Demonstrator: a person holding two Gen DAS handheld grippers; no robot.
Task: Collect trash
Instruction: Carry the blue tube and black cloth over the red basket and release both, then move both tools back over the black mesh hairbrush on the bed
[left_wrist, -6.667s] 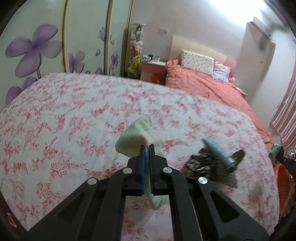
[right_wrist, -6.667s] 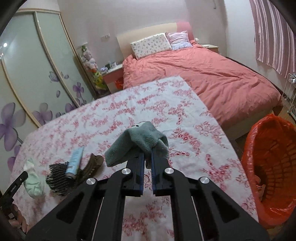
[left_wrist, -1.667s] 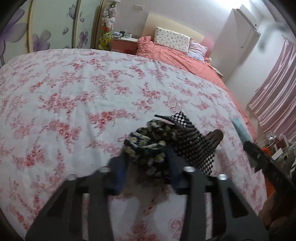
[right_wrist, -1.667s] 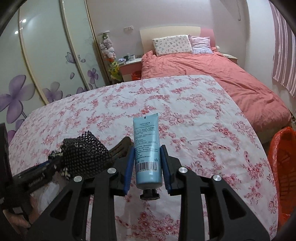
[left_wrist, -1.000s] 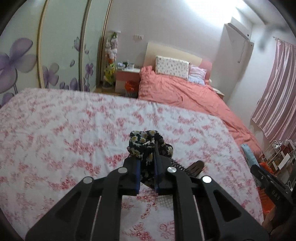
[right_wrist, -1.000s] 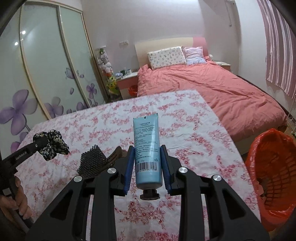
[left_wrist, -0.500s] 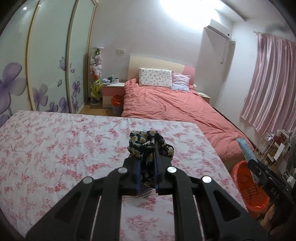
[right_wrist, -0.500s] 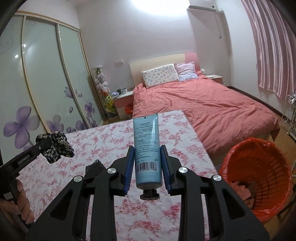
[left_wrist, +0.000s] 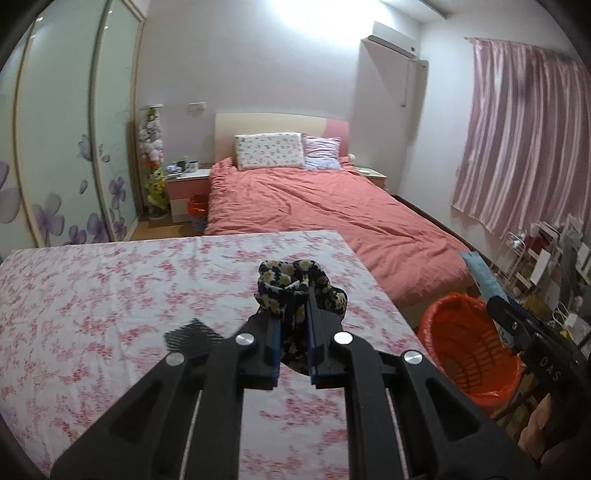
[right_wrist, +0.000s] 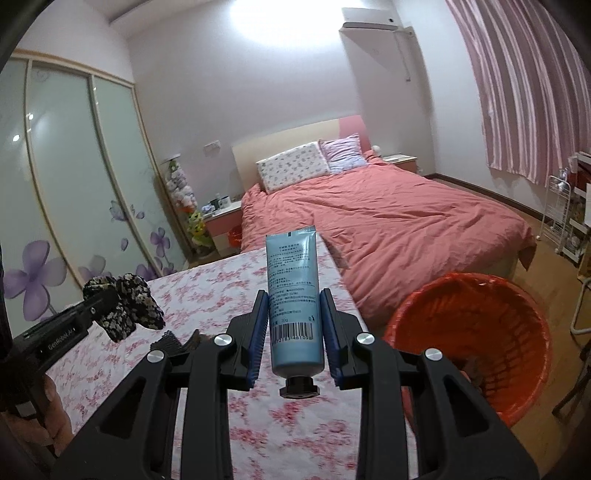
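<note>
Left gripper (left_wrist: 293, 328): jaws narrow, clamped on a dark floral scrunchie (left_wrist: 295, 284), held up in the air above the table (left_wrist: 92, 295). The scrunchie bulges out above and to the right of the blue pads; a fold hangs down between them.

Right gripper (right_wrist: 293, 328): jaws set to the width of a pale blue tube (right_wrist: 293, 295) and gripping it at the sides. Tube stands upright, black cap down, crimped end up, barcode facing the camera. It is off the table, over the table's right part.

From the left wrist view the tube (left_wrist: 482, 275) and the right gripper (left_wrist: 506, 317) show at the far right, above the bin (left_wrist: 469, 347). From the right wrist view the left gripper (right_wrist: 99, 302) and scrunchie (right_wrist: 129, 310) show at the left, over the table.

Bin (right_wrist: 469, 339): orange basket with an orange liner, on the floor just beside the table's right edge, near the bed (right_wrist: 388, 229). Something dark lies in its bottom; cannot tell what.

On the floral tablecloth a black hairbrush (left_wrist: 192, 338) lies just left of the left gripper; also seen, partly hidden, in the right view (right_wrist: 173, 341).
</note>
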